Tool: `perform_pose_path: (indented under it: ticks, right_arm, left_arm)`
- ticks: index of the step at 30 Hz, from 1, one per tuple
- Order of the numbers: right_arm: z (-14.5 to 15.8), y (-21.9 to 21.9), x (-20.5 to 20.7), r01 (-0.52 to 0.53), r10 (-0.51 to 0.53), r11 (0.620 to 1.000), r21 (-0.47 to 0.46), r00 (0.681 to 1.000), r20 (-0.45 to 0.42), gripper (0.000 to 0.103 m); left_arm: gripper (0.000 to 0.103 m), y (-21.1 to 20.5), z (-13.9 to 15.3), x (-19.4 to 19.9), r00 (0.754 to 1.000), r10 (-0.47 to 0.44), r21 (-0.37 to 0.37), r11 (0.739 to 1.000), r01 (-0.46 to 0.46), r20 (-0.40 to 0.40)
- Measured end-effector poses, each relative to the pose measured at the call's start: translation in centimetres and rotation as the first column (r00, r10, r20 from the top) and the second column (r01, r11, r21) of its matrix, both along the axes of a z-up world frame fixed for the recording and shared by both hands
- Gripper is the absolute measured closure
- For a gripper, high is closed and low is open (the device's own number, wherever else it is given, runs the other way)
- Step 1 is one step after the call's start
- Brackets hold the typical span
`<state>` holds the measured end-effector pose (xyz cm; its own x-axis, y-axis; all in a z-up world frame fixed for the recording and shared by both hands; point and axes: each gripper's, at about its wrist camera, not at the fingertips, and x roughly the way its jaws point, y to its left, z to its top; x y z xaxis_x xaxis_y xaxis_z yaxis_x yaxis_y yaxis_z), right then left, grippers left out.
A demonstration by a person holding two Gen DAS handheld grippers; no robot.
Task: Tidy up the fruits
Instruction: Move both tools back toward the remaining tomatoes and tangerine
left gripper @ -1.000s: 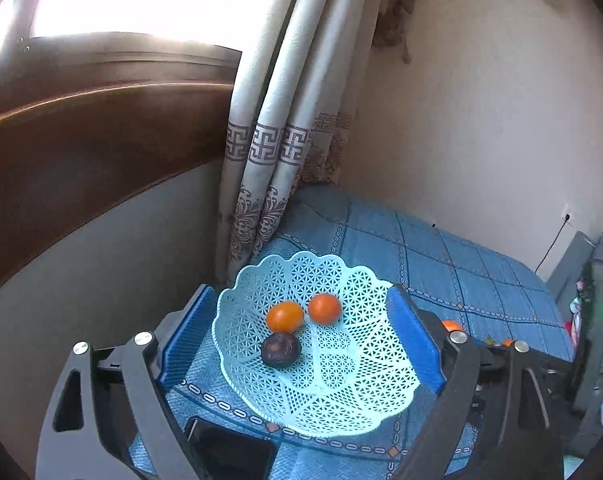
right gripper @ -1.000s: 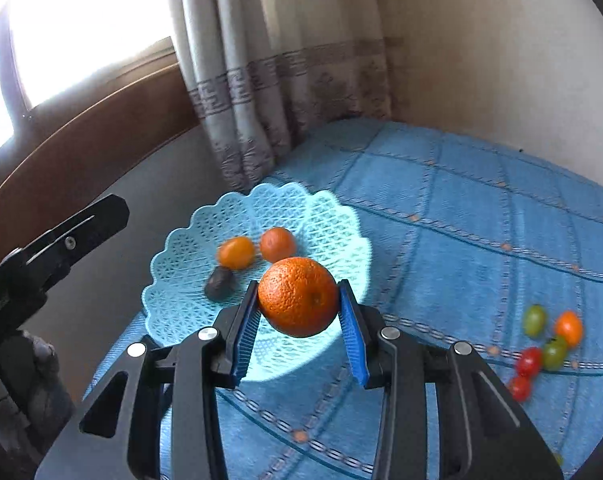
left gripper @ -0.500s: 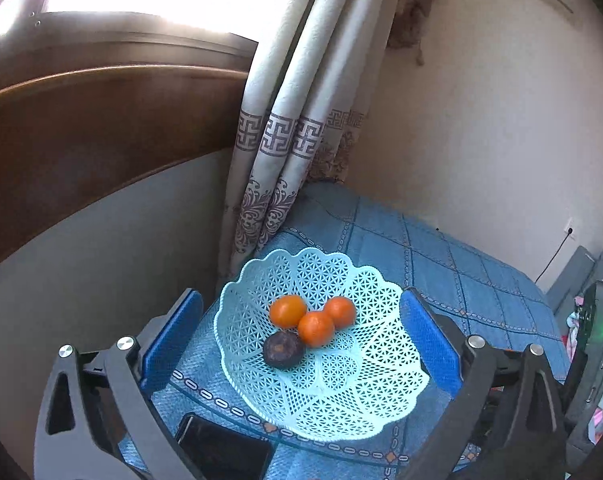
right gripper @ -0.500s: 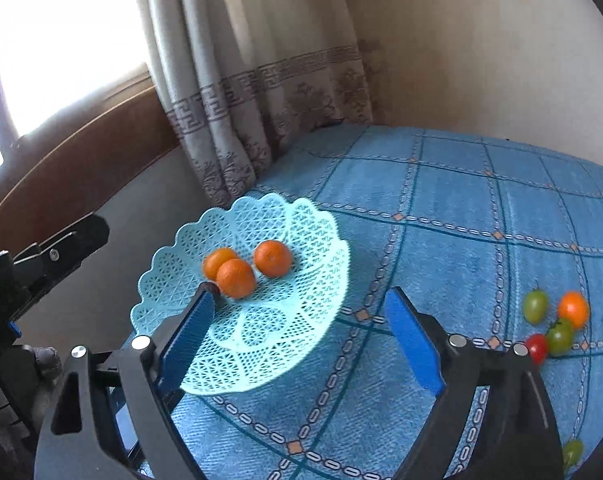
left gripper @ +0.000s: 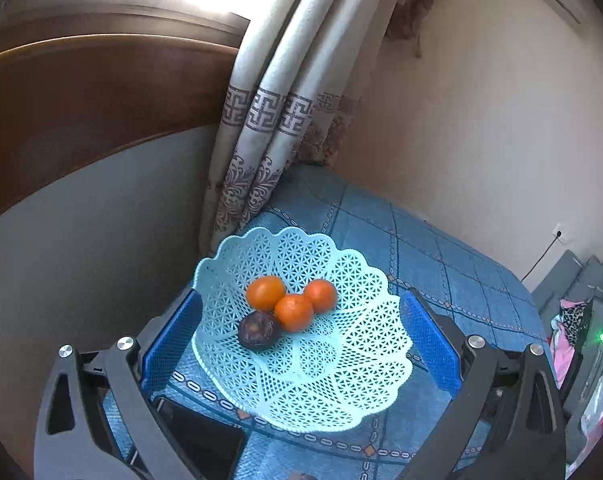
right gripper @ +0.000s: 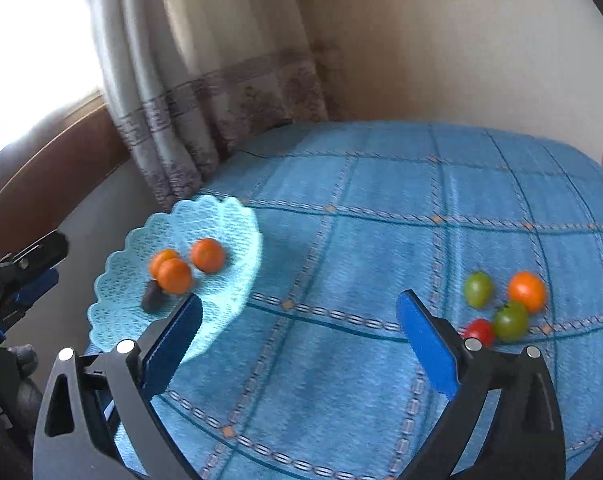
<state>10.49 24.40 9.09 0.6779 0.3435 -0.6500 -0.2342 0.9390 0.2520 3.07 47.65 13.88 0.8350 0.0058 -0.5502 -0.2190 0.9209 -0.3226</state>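
Though blurred, curtain (left gripper: pixel 261 112) w/ key-pattern band.

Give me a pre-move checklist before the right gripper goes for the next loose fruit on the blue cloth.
1. Right gripper open and holding nothing: ok.
2. Left gripper open, its fingers either side of the basket: ok.
3. Three orange fruits and a dark fruit in basket: ok.
4. Loose fruits in view: orange fruit, two green, one red: ok.
5. Cloth bare between right gripper and cluster: ok.
6. Whether clustered fruits touch: cannot tell, blurred.
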Motion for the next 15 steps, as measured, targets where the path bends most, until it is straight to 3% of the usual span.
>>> perform_pose_path:
  ticks: [10, 15]
  right_arm:
    - [-1.1, -6.7, 1.5, 0.147, -0.15, 0.988, -0.042, 0.985, -0.083, 0.006]
    - [-1.9, -11.0, 2.6, 0.227, -0.231, 0.973, -0.043, 0.963, -0.141, 0.006]
  left_arm:
    - [0.003, -2.6, -0.7, 0.5, 0.998, -0.054, 0.011, 0.998, 0.054, -0.03]
    - [0.003, -4.0, -1.1, 0.8, 0.995, -0.087, 0.026, 0.996, 0.089, -0.048]
